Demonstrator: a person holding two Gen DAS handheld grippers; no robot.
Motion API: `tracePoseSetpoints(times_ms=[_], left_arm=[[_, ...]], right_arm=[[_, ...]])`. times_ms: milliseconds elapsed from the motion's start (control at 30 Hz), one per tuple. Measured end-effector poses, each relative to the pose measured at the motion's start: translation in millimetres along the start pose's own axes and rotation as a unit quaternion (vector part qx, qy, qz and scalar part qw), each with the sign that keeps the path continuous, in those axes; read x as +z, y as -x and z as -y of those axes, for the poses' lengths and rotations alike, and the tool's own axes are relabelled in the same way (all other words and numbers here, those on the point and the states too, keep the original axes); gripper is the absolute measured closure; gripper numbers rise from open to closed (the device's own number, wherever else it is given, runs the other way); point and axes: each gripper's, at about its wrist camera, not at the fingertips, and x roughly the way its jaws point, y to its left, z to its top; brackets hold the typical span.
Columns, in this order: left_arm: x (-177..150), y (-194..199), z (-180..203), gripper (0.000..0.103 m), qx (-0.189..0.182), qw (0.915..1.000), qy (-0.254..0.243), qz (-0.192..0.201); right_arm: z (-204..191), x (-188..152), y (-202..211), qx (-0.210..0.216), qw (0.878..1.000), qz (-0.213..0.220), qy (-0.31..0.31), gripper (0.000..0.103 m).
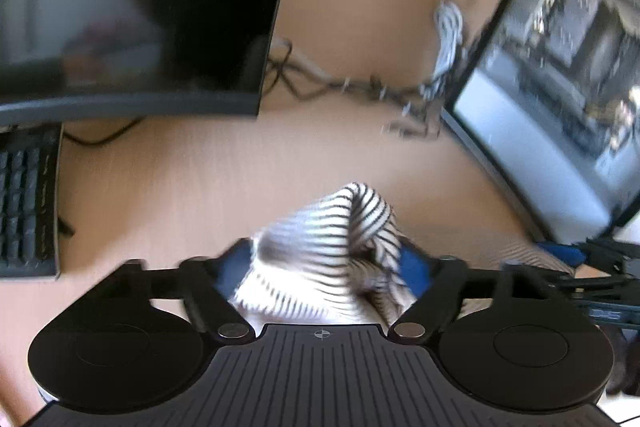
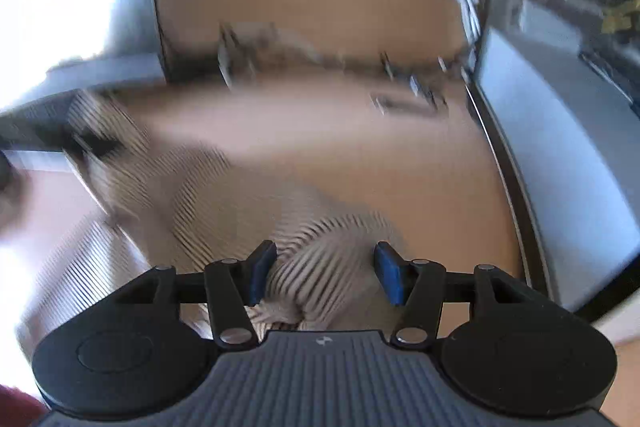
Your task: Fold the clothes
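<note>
on the left, the left hand-held gripper [image 1: 320,267] has a bunched fold of the striped top [image 1: 344,243] between its blue pads; the jaws stand fairly wide, filled with cloth, and whether they truly pinch it i cannot tell. the bunch rises in a soft peak above the desk [image 1: 200,167], with a keyboard [image 1: 28,203] off to the far left and monitors behind.

the top runs on rightward across the desk, rumpled and blurred, to the right hand-held gripper [image 2: 324,275]. there the jaws stand apart — the left pad touches a hump of the striped top [image 2: 320,267], the right pad stands just clear of it, so nothing is clamped.

by the look of it the knit is light, limp and stretchy: it will sag and bunch rather than hold a line. best taken at an edge or seam, both corners of one hem — a mid-cloth pinch only drags up a lump.
</note>
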Motion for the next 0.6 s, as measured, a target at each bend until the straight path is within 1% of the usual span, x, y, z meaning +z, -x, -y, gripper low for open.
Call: tracePoseSetpoints(times_ms=[67,100,167,400,500,600], left_arm=[[-13,2,-3,0.023,0.003,0.9997,-0.007,-0.021],[-20,4,-4,0.021,0.006,0.9994,-0.009,-0.032],[-30,8,-7,0.015,0.015,0.9987,-0.01,-0.048],[-36,27,-16,0.008,-0.005,0.9984,0.027,-0.048],[-27,37,-17,0.007,-0.031,0.9974,0.053,-0.037],[-14,43,-19,0.005,-0.056,0.9944,0.086,-0.025]], right_arm=[[8,-15,-7,0.006,1.0,-0.021,-0.018,0.039],[13,-18,-6,0.011,0.999,-0.022,-0.034,0.037],[20,-22,-4,0.02,0.998,-0.024,-0.055,0.036],[18,-18,-3,0.016,0.998,-0.024,-0.05,0.035],[18,-17,4,0.019,0.998,-0.022,-0.059,0.035],[20,-11,13,0.034,0.996,-0.015,-0.08,0.035]])
